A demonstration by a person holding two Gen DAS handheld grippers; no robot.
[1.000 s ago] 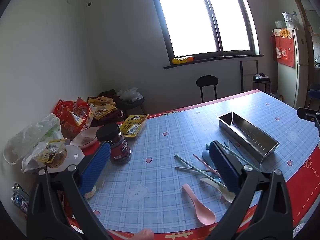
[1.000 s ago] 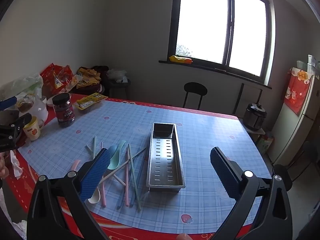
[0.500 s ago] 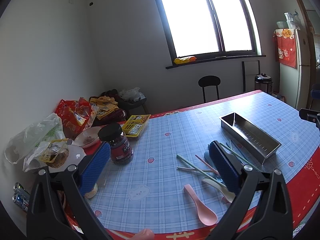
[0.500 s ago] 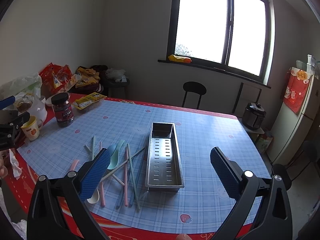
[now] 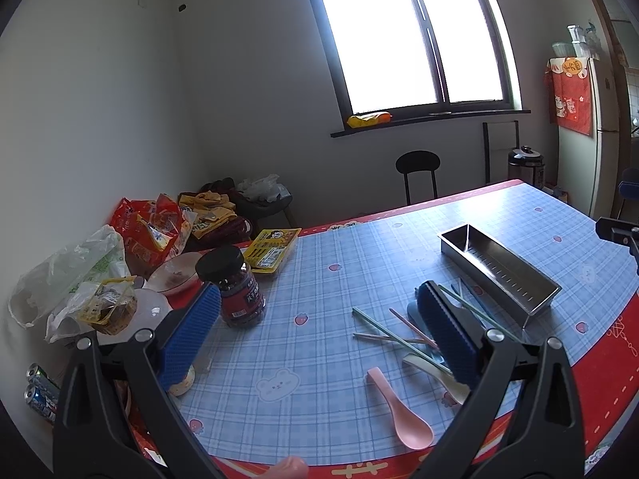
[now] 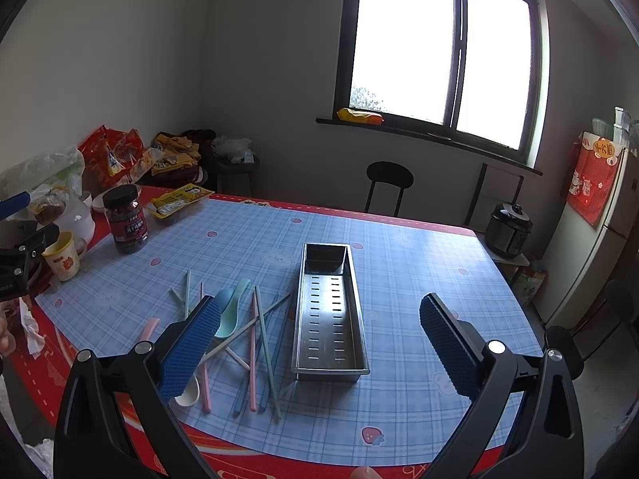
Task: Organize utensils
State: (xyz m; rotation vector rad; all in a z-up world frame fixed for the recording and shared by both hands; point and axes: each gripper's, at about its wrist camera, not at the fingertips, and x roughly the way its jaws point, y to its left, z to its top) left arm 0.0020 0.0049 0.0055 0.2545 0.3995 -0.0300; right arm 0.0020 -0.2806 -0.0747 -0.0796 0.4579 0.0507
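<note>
Setting: a tabletop (image 6: pixel 399 279) under a blue checked cloth with a red border, in a room with a large window.
Metal tray: a long, perforated steel tray (image 6: pixel 329 315) lies empty near the middle of the cloth. In the right wrist view its long axis runs straight away from the camera.
Utensils: chopsticks (image 6: pixel 263 343) in pink, green and blue lie crossed in a loose pile just to the left of the tray, mixed with a teal spoon (image 6: pixel 229 311), a white spoon (image 6: pixel 187 393) and a pink spoon (image 5: pixel 401 415). None is in the tray yet.
Left hand-held gripper (image 5: pixel 319 335): jaws wide apart, holding nothing, above the near edge of the cloth. The pink spoon lies just ahead and slightly right of it; the pile sits behind its right finger.
Right hand-held gripper (image 6: pixel 319 347): jaws also spread wide and empty, centred on the tray, with the pile at its left finger.
Key relation: the chopsticks mostly run roughly parallel to the tray, between the two grippers. Judging by the views, the left gripper is nearer the pink spoon, the right nearer the tray.
Clutter: a dark-lidded jar (image 5: pixel 237 287), snack bags (image 5: pixel 147 231) and a paper cup (image 6: pixel 66 255) stand well apart at the far left.
</note>
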